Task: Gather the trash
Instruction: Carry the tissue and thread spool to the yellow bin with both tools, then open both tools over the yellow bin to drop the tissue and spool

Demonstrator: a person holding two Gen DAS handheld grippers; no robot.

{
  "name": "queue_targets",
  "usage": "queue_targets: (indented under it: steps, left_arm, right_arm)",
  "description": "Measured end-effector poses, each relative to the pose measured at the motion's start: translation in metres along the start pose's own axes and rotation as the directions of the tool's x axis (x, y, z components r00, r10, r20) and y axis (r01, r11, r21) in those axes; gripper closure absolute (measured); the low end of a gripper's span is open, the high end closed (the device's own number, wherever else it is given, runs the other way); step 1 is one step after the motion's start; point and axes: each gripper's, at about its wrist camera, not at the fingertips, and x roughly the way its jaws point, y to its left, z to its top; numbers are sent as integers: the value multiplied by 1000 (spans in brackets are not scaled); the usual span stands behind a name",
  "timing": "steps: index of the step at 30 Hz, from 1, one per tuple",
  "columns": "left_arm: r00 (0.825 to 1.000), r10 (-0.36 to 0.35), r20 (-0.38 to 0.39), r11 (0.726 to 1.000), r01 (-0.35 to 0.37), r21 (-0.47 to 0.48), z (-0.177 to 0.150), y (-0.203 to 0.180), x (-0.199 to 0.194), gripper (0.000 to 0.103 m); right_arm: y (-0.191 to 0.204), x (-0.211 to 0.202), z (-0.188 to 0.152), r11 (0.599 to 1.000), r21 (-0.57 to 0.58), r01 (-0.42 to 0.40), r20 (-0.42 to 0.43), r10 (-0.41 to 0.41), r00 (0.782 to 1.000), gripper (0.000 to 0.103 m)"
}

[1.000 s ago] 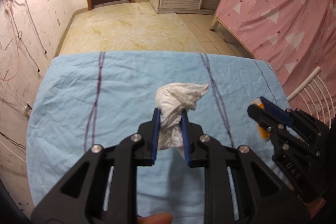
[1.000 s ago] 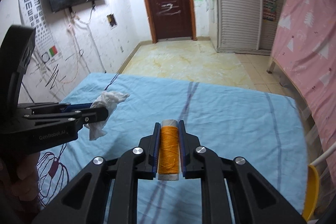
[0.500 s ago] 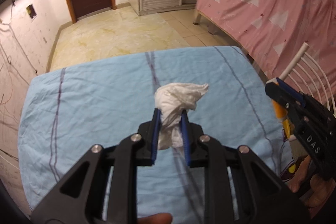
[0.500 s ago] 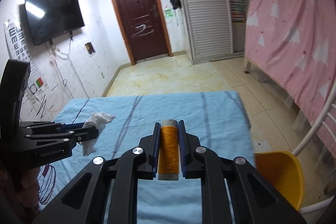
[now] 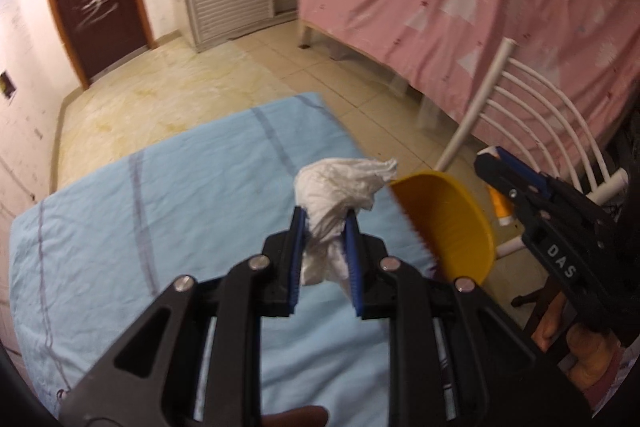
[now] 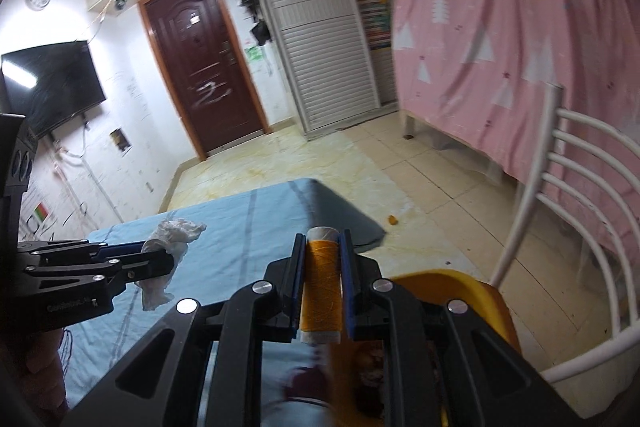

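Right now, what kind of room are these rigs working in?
Probably a lived-in bedroom or dorm room. A bed frame draped with a pink sheet stands beside a white louvred wardrobe, a dark wooden door faces a tiled floor, and a wall-mounted TV hangs on a scribbled white wall.

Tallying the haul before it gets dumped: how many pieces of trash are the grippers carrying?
2. A crumpled white tissue is clamped in the left gripper; an orange thread spool is clamped in the right gripper. Anything already in the yellow bin is hidden.
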Motion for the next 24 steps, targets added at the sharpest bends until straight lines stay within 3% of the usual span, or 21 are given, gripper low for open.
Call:
queue_targets:
  steps: [13,15,16,17,19,24]
  left_arm:
    - [998,-61,-32,994,64,93,14,-85,34,85]
    - [996,-77,-38,993,80,87,17,-90,42,81]
    - [996,-82,-40,993,85,83,18,-93,45,74]
    - [995,-90,-40,993,93,77,18,-94,48,59]
    - [995,-94,-40,993,96,71,19,-92,51,47]
    - [996,-79,-47,995,81,55,17,-88,58,47]
  right_arm:
    - [-59,1,-13,995,91,30,-1,-30,1000,93]
    - [-63,5,-15,995,97,33,-13,-32,999,93]
    - [-62,7,-17,995,86,43,-19,-42,999,92]
    - [-62,9,-19,996,74,56,-26,-55,998,92]
    - [-64,13,-20,996,74,54,-38,-51,998,92]
    - [-71,19,-24,994,101,44,-55,-38,998,84]
